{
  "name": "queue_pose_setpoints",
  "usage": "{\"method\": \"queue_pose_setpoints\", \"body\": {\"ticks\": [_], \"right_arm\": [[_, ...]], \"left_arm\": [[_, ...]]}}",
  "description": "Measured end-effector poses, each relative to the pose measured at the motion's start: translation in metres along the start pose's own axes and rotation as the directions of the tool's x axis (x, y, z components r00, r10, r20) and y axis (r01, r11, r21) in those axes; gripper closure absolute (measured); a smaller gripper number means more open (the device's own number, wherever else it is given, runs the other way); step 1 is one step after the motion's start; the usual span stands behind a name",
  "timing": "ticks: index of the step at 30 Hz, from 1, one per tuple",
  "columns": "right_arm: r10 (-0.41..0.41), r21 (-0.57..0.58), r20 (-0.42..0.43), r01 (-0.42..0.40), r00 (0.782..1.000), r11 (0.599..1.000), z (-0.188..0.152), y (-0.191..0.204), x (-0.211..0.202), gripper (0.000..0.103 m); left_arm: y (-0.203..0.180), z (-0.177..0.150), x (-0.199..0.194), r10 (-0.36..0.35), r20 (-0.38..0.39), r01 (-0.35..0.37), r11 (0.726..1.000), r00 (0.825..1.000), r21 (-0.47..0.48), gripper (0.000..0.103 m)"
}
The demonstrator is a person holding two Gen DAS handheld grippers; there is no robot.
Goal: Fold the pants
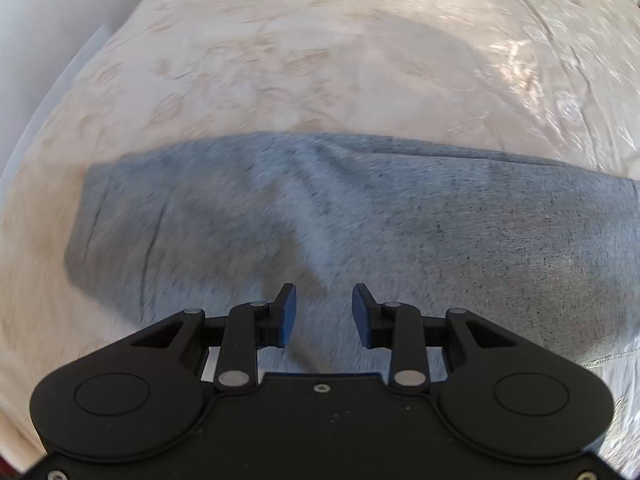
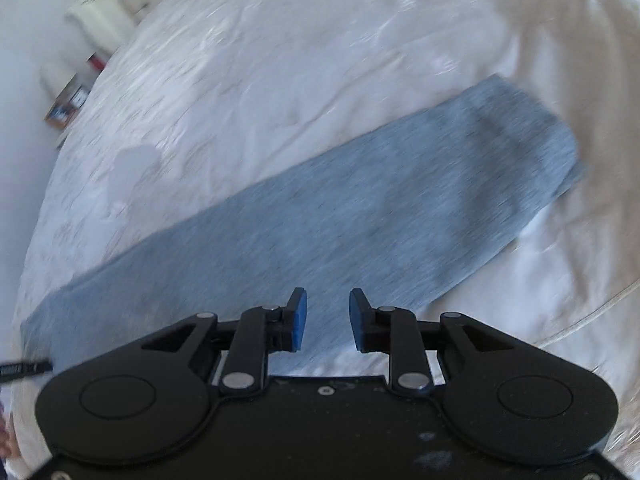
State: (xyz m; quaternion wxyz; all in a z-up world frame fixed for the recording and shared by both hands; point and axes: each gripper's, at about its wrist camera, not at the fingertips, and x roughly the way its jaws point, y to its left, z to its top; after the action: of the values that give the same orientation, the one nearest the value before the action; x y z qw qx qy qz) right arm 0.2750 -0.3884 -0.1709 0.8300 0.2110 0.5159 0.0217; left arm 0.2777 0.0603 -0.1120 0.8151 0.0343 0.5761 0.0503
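On a bed spread with a pale embroidered bedspread (image 1: 280,60), my left claw (image 1: 324,312) hangs partly open over grey knit pants (image 1: 440,216), gripping nothing. My right claw (image 2: 328,316) is likewise parted and empty above the same pants (image 2: 360,208), which lie as one long flat band, apparently already halved lengthwise. I judge the jersey soft, light and limp, prone to sag and wrinkle, so I would pinch through both layers at the corners of one end.
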Motion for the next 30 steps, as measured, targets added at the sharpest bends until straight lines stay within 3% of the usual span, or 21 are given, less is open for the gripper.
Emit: {"method": "queue_pose_setpoints", "body": {"ticks": [5,10,13,17,18,22,24,30], "right_arm": [[0.101,-0.024,-0.075,-0.103,0.992,0.994,-0.043,0.059,0.014,0.076],[0.15,-0.064,-0.098,-0.157,0.984,0.986,-0.076,0.114,0.022,0.076],[0.181,-0.097,-0.111,-0.192,0.977,0.977,-0.099,0.147,0.025,0.076],[0.204,-0.174,-0.14,-0.227,0.969,0.958,-0.131,0.192,0.039,0.076],[0.207,-0.196,-0.15,-0.234,0.967,0.952,-0.139,0.203,0.043,0.076],[0.192,-0.282,-0.156,-0.23,0.969,0.931,-0.154,0.235,0.061,0.076],[0.172,-0.312,-0.158,-0.214,0.972,0.926,-0.159,0.248,0.071,0.076],[0.098,-0.357,-0.14,-0.142,0.985,0.923,-0.164,0.27,0.093,0.075]], "left_arm": [[-0.02,0.033,0.046,0.037,0.001,-0.036,0.976,0.999,0.216,0.06],[-0.032,0.062,0.083,0.104,0.091,-0.133,0.9,0.99,0.415,0.06],[-0.031,0.065,0.084,0.042,0.092,-0.08,0.882,0.995,0.464,0.06],[-0.035,0.05,0.09,0.007,0.13,-0.083,0.8,0.992,0.594,0.057],[-0.033,0.049,0.093,-0.005,0.125,-0.071,0.799,0.992,0.597,0.057],[-0.022,0.067,0.102,-0.056,0.042,0.026,0.858,0.998,0.514,0.058],[-0.019,0.075,0.106,-0.076,0.006,0.063,0.874,0.997,0.482,0.058],[-0.011,0.084,0.115,-0.119,-0.034,0.121,0.885,0.992,0.45,0.057]]}}
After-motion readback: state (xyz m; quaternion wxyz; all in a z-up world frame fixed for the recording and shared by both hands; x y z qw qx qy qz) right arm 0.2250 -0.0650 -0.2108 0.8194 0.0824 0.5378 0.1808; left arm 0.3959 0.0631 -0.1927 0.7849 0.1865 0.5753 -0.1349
